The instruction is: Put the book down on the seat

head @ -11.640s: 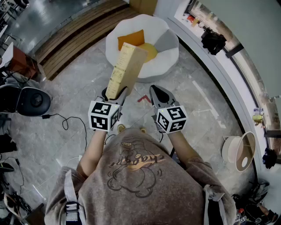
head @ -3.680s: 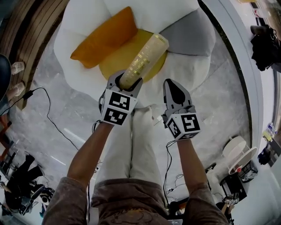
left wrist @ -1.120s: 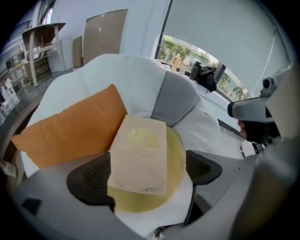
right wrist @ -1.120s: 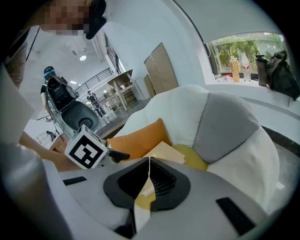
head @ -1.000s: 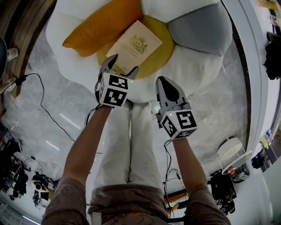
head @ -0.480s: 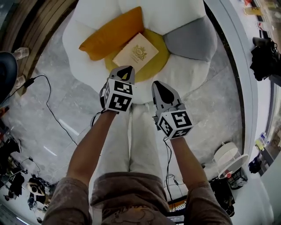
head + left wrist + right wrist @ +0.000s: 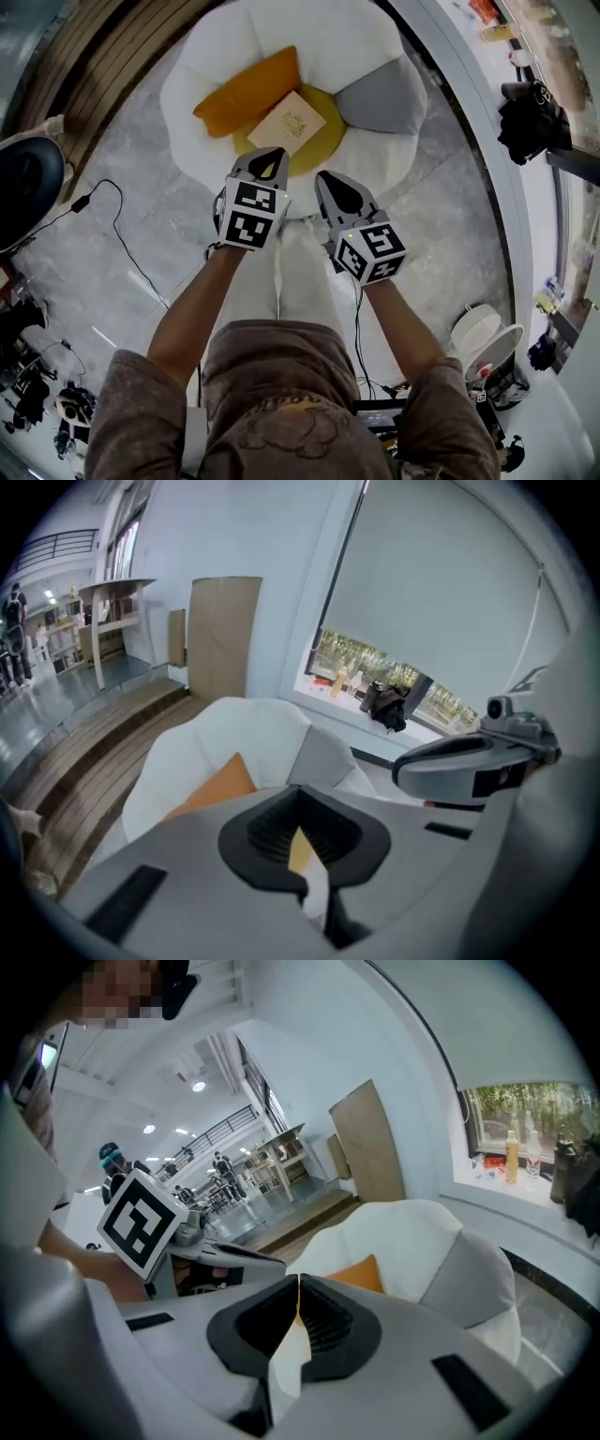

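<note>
On my far left in the head view, a black cable [image 7: 122, 248] trails across the grey stone floor [image 7: 450, 216], below the wooden steps [image 7: 103, 66]. Next comes the seat [image 7: 211, 70], a round white chair shaped like petals. An orange cushion [image 7: 246, 92] lies on its left side. The book [image 7: 287, 123] lies flat, cover up, in the middle of the seat. Its upper-left edge touches the orange cushion and the rest sits on the yellow cushion [image 7: 317, 150] at the centre. Nothing holds it.

My left gripper [image 7: 270, 161] hangs over the seat's near edge, apart from the book and tilted down toward it. In the left gripper view its jaws are pressed together with nothing between them; only a sliver of yellow shows through the notch behind the tips. Just to its right, my right gripper [image 7: 330, 184] hangs alongside, near but not touching. The right gripper view shows those jaws pressed together and empty too, with the seat beyond them.

Further right, a grey cushion [image 7: 380, 94] fills the seat's right side. On the far side of the curved white ledge [image 7: 525, 234], a black bag [image 7: 530, 114] sits at the far right.
</note>
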`<state>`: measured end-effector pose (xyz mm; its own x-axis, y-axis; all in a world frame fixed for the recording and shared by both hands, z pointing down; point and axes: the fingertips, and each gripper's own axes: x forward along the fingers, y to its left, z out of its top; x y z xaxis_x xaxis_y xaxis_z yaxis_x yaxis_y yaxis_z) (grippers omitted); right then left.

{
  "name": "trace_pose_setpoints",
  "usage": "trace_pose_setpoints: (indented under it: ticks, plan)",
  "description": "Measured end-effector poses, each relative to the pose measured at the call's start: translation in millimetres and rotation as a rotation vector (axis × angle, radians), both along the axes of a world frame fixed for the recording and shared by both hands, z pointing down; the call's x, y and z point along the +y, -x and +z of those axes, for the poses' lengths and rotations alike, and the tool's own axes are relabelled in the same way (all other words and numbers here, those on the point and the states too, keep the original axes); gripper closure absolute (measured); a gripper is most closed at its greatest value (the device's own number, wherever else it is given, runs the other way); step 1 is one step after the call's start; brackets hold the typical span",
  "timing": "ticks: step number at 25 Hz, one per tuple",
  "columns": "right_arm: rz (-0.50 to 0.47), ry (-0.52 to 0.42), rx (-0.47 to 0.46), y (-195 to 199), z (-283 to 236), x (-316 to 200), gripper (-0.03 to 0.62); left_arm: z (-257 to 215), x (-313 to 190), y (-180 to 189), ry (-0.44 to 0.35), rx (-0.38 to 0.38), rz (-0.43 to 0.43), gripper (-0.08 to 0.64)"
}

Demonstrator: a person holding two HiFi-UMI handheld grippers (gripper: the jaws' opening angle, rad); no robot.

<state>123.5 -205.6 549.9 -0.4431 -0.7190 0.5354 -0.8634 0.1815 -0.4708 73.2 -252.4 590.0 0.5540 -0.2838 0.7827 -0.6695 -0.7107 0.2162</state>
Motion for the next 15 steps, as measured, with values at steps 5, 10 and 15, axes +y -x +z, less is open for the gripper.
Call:
trace_pose_setpoints:
  ticks: [5, 10, 15]
  plan:
    - [0.004, -0.051, -0.039, -0.5, -76.3, 6.2, 0.571, -91.3, 11.2, -3.9, -0.080, 0.051, 0.024, 0.555]
    - [-0.024, -0.113, -0.017, 2.7, -138.4, 25.3, 0.571, -162.2, 33.7, -0.6, -0.143, 0.108, 0.011, 0.554]
    - [-0.086, -0.189, -0.029, 10.7, -191.1, 43.5, 0.571, -218.4, 55.5, 0.1, -0.217, 0.140, -0.001, 0.555]
